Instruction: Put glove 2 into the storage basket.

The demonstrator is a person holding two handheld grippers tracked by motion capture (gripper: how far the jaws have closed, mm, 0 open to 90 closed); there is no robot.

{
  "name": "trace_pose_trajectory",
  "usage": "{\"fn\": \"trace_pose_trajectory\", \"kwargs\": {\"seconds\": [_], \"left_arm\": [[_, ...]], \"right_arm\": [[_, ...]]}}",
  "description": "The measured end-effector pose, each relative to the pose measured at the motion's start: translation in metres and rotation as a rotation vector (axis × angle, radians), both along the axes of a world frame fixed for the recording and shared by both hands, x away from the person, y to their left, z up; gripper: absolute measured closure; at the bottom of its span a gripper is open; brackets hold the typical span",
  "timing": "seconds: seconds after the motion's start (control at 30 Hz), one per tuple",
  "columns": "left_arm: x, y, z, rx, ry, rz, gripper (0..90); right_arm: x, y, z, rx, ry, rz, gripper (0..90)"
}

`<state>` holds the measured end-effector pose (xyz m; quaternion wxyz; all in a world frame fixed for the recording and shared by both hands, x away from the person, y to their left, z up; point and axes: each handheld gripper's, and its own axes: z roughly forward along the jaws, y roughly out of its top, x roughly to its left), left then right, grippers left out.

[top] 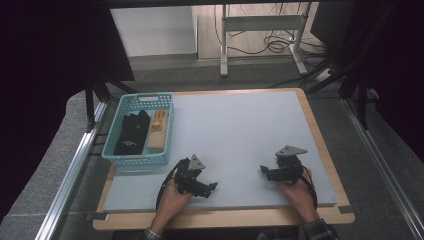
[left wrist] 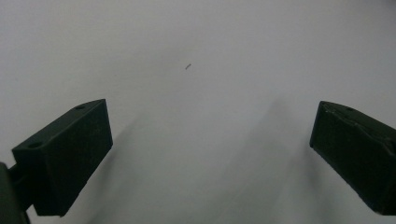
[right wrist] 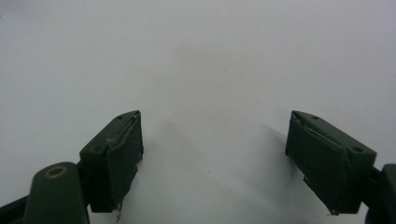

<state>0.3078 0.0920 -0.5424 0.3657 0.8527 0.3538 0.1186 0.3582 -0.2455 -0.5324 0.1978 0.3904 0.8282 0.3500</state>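
We note a grey mat on a wooden table, with grey floor and a desk frame beyond. Our left gripper and right gripper sit low over the mat's near edge, well apart, jaws spread wide, holding nothing. Farther left, a teal basket holds a black glove beside a wooden hand.

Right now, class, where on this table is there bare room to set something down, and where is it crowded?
Free: the grey mat from the teal basket to the right edge. Crowded: the basket, holding a black glove and a wooden hand, and the near edge, where the left hand-held gripper and right hand-held gripper rest.
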Motion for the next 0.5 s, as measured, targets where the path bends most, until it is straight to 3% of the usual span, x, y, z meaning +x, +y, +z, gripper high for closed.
{"fn": "trace_pose_trajectory", "kwargs": {"seconds": [0.13,0.5], "left_arm": [[0.0001,-0.0035,-0.0040,0.030,0.005,0.002,0.0],[-0.0007,-0.0047,-0.0044,0.038,0.004,0.006,0.0]], "right_arm": [[0.0000,-0.0001,0.0000,0.000,0.000,0.001,18.8],[-0.0001,-0.0001,-0.0001,-0.001,-0.001,0.000,18.8]]}}
